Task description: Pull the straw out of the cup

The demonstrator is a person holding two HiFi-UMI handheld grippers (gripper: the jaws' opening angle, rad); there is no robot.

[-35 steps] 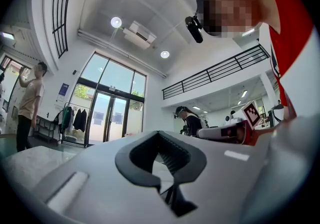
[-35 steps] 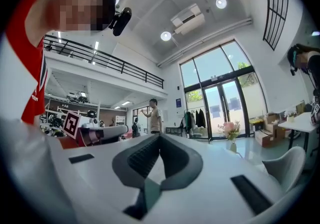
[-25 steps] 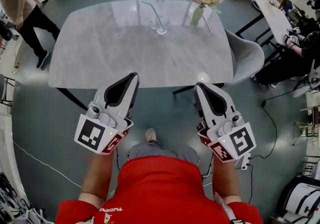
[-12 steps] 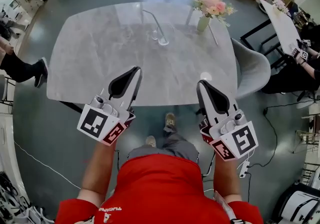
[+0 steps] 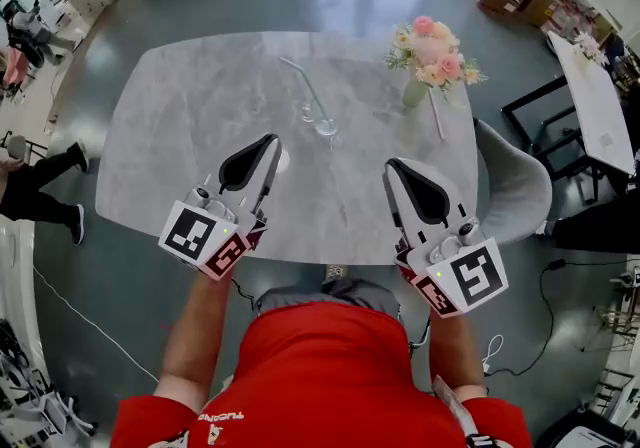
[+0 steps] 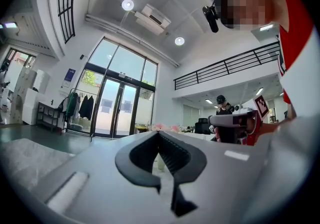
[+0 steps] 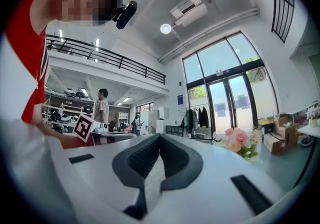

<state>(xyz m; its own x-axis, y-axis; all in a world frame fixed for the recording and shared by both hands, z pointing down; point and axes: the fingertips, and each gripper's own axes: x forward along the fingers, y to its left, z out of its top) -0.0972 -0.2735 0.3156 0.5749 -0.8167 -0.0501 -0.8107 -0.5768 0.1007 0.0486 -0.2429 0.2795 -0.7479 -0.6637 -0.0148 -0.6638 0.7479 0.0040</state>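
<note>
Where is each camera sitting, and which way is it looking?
Head view: on the person's head, facing steeply down at the table, cup and flowers; shows forearms, red shirt, left gripper and right gripper.
Left gripper view: on the left gripper, facing level along its shut jaws toward glass doors; red shirt at right.
Right gripper view: on the right gripper, facing level along its shut jaws; red shirt at left.
Shared: all three show the flowers; each gripper view catches the other gripper.

Bright, even daylight indoors, tall glass doors (image 6: 120, 105) washed out white, round ceiling lamps (image 6: 128, 4) flaring, soft sheen and small glare spot on marble table (image 5: 180, 136), faint shadow beneath, strong fisheye bend, black vignetted corners in both gripper views, nearest foreground blurred
</note>
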